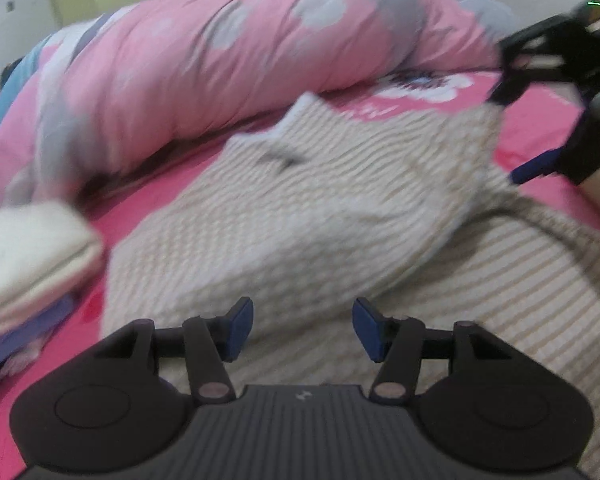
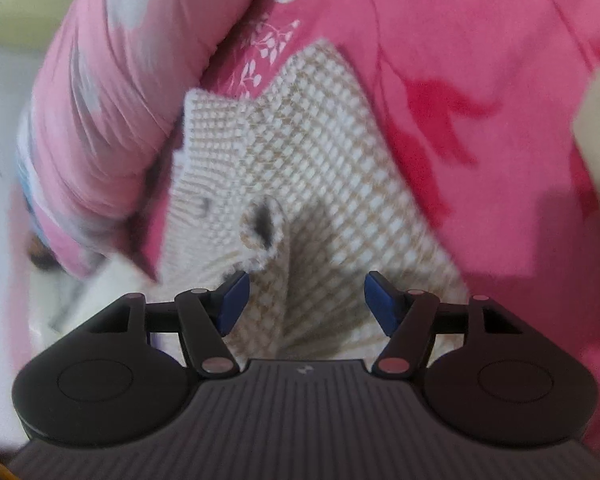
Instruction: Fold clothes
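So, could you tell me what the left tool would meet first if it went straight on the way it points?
Most likely the knit sweater: the left tool, open and empty, points down at its folded part. Depth is blurred.

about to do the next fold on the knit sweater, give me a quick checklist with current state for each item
1. Left tongs open, nothing between the pads: ok.
2. Right tongs open, no cloth pinched: ok.
3. Knit sweater lying on the pink bedsheet: ok.
4. Sweater flat: not ok, a fold ridge and a curled edge show in the right wrist view.
5. Rolled pink quilt clear of the sweater: cannot tell, it sits close along the far edge.
6. Folded white garment off to the side: ok.
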